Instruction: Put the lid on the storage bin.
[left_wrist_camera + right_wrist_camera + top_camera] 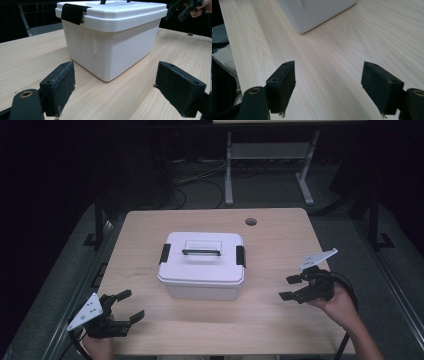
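Light wood surface (280,320), rectangular, cable hole (251,222) near the 1 o'clock edge, otherwise bare. Dark floor and a white frame stand (229,170) beyond the 12 o'clock side.

White lidded storage box (202,265) at centre of the surface, slightly toward 12 o'clock, squared to the edges. Lid on, seated flat. Black latches at 9 o'clock (164,253) and 3 o'clock (241,256) ends, both looking folded down over the lid rim, so likely locked. Black carry handle (201,252) lying flat in the lid's recess. Placed central probably so both sides reach a latch equally.

Left gripper (126,305) at 7 o'clock from the box, near the front edge of the surface, jaws spread wide, nothing between them, aimed toward the box's near 9 o'clock corner. Left gripper view: pads (58,87) well apart, framing the box wall (112,52) and the 9 o'clock latch (73,13) above. Apart from the box, no contact.

Right gripper (291,287) at 4 o'clock from the box, held above the surface, jaws likewise wide apart and empty, pointing toward 9 o'clock. Right gripper view: pads (283,85) over bare wood, box corner (312,15) at top. No contact.

Mirrored, spread-jaw stance on either side reads as a ready pose for a two-handed start, most likely one latch each before lifting the lid. Nothing grasped yet.
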`<state>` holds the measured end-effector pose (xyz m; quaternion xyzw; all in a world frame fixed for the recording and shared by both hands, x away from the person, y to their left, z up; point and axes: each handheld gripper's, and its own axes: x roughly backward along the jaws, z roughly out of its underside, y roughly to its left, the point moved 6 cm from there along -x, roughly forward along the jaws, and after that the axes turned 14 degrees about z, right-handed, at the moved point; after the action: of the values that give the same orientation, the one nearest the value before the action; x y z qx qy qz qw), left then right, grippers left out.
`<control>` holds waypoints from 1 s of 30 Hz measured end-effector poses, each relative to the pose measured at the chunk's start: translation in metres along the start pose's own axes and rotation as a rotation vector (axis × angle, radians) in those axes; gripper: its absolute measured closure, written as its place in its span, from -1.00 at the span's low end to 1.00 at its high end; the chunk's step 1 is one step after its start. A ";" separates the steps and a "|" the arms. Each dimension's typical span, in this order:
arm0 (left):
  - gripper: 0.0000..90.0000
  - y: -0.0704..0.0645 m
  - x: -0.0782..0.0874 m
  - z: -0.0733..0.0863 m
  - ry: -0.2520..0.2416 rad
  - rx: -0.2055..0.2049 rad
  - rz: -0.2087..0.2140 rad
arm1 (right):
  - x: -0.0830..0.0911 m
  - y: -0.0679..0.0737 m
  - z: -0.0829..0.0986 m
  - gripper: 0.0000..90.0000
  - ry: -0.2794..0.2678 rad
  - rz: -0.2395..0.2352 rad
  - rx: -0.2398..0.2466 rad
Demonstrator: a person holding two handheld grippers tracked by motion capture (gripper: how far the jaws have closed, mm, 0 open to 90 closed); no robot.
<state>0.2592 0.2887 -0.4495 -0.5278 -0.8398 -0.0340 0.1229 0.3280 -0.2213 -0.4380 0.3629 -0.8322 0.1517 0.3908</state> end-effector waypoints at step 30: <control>-0.65 0.000 -0.003 0.000 0.010 -0.005 0.003 | -0.002 0.005 0.042 -0.40 0.007 0.003 -0.046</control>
<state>0.2599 0.2863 -0.4501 -0.5290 -0.8384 -0.0383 0.1257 0.3028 -0.2396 -0.4659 0.3521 -0.8345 0.1345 0.4018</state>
